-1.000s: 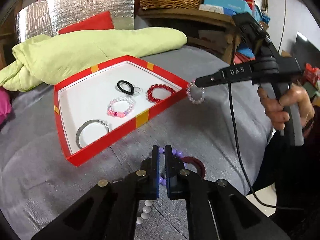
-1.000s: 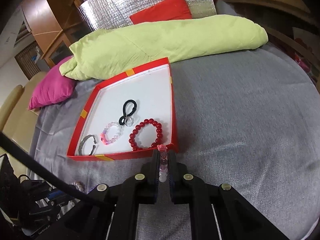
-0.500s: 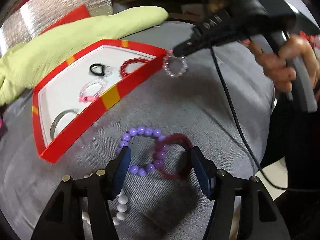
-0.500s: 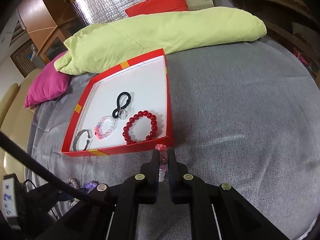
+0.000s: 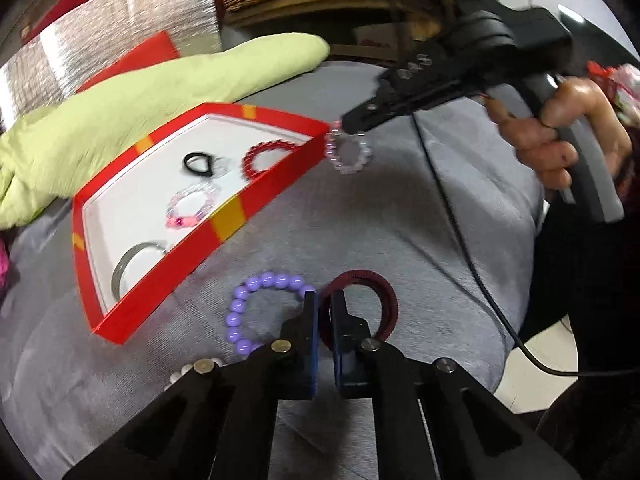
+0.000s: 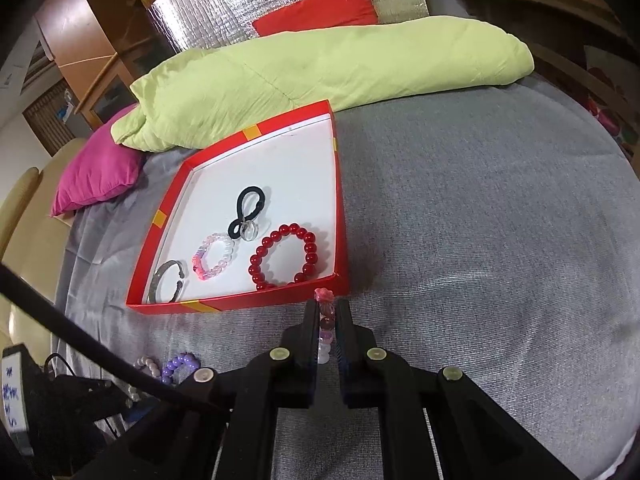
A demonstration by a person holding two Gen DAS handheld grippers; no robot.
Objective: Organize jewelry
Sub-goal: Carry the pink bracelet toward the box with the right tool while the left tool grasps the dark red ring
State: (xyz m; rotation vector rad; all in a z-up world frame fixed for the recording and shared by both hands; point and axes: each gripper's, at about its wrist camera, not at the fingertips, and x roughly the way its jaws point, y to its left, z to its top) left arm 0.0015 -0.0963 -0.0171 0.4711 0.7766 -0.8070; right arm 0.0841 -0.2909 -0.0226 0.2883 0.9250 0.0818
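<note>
Both tools have their jaws close together. The left tool (image 5: 325, 300) has just snapped its jaws in from wide apart, and now they pinch the near edge of a dark red ring band (image 5: 374, 294) that lies on the grey cover (image 5: 400, 216). A purple bead bracelet (image 5: 244, 304) lies just beside the band, touching it at the tool's tip. Some white beads (image 5: 178, 374) peek out near the tool's left side.

The right tool (image 6: 327, 312) is clamped on a pale pink bead bracelet (image 5: 347, 153), which hangs in the air just outside the corner of the red box (image 6: 240, 300). A hand (image 5: 560, 128) grips that tool's handle.

Inside the box, on its white floor, lie a red bead bracelet (image 6: 285, 257), a black hair tie (image 6: 249, 210), a pink and clear bead bracelet (image 6: 214, 256) and a grey bangle (image 6: 168, 286). A light green quilt (image 6: 320, 68) lies behind the box, with a pink pillow (image 6: 96, 174) at its end.
</note>
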